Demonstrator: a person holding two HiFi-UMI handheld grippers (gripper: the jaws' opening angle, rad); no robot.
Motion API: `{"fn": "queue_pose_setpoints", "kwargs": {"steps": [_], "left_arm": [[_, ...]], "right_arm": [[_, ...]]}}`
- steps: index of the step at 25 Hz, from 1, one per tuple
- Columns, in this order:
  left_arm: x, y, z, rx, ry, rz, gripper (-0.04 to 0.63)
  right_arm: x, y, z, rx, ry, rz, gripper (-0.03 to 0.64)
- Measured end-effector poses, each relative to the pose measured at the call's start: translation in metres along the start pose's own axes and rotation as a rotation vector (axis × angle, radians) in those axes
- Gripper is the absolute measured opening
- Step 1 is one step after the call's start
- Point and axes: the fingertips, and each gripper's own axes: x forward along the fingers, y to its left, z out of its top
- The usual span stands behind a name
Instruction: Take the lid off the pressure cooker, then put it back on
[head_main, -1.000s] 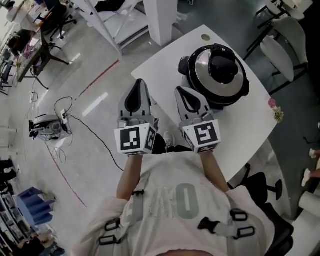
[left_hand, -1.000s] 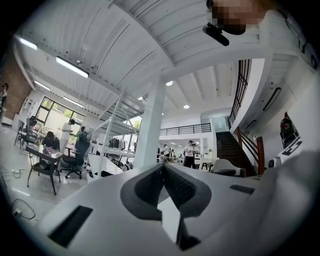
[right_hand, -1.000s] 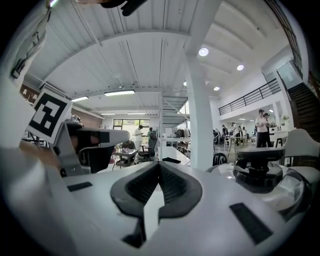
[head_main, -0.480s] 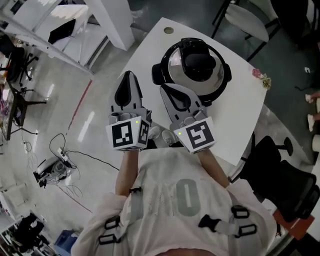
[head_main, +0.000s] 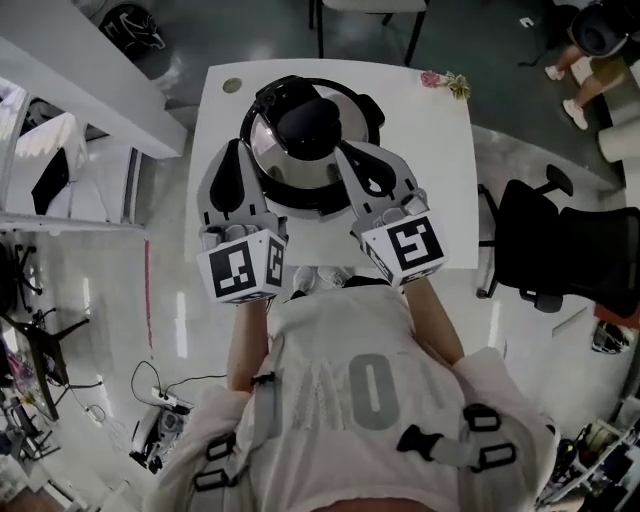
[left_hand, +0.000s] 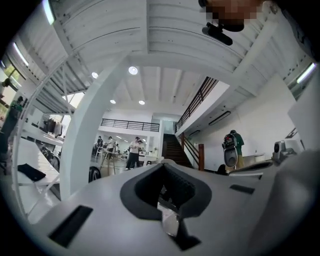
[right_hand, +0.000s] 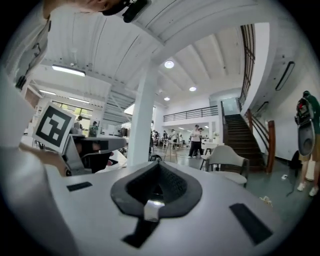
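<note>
The pressure cooker (head_main: 300, 185) stands on the white table (head_main: 430, 150), its steel lid (head_main: 268, 150) on and topped by a black knob handle (head_main: 305, 120). My left gripper (head_main: 234, 150) hovers at the cooker's left side, jaws shut and empty. My right gripper (head_main: 347, 155) is over the cooker's right front rim, also shut on nothing. The left gripper view shows closed jaws (left_hand: 162, 164) pointing across the hall. So does the right gripper view (right_hand: 159, 166), with the left gripper's marker cube (right_hand: 52, 126) at its left. Whether either gripper touches the cooker I cannot tell.
A black office chair (head_main: 560, 250) stands right of the table and another chair (head_main: 365, 12) behind it. A small flower sprig (head_main: 445, 80) and a round grommet (head_main: 232, 86) lie on the table's far edge. White shelving (head_main: 60, 150) is at left, cables (head_main: 160, 430) on the floor.
The view has swung so the cooker now lies straight ahead. Both grippers moved forward from in front of the table to flank the cooker, staying shut.
</note>
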Motion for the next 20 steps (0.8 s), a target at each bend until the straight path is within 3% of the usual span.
{"fn": "queue_pose_setpoints", "kwargs": {"steps": [4, 8, 14, 15, 16, 17, 18, 20], "left_arm": [[0.016, -0.014, -0.005, -0.013, 0.013, -0.07, 0.018], [0.025, -0.015, -0.012, -0.022, 0.043, -0.1, 0.018], [0.028, -0.027, -0.015, -0.017, 0.057, -0.195, 0.025], [0.028, -0.032, -0.015, -0.013, 0.054, -0.233, 0.089], [0.029, -0.037, -0.016, -0.008, 0.052, -0.273, 0.236], [0.029, -0.042, -0.018, -0.001, 0.056, -0.308, 0.345], [0.03, -0.045, -0.021, 0.009, 0.067, -0.335, 0.392], [0.028, -0.049, -0.026, 0.02, 0.094, -0.371, 0.413]], "right_arm": [[-0.02, -0.035, -0.006, 0.019, 0.014, -0.142, 0.008], [-0.029, -0.059, -0.009, 0.036, 0.015, -0.223, 0.008], [-0.028, -0.066, -0.009, 0.074, 0.001, -0.237, 0.01], [-0.025, -0.064, -0.009, 0.085, -0.002, -0.224, 0.128], [-0.021, -0.062, -0.01, 0.097, -0.007, -0.21, 0.323], [-0.018, -0.06, -0.01, 0.106, -0.014, -0.196, 0.384], [-0.016, -0.058, -0.01, 0.111, -0.017, -0.181, 0.399], [-0.012, -0.054, -0.012, 0.12, -0.012, -0.14, 0.4]]}}
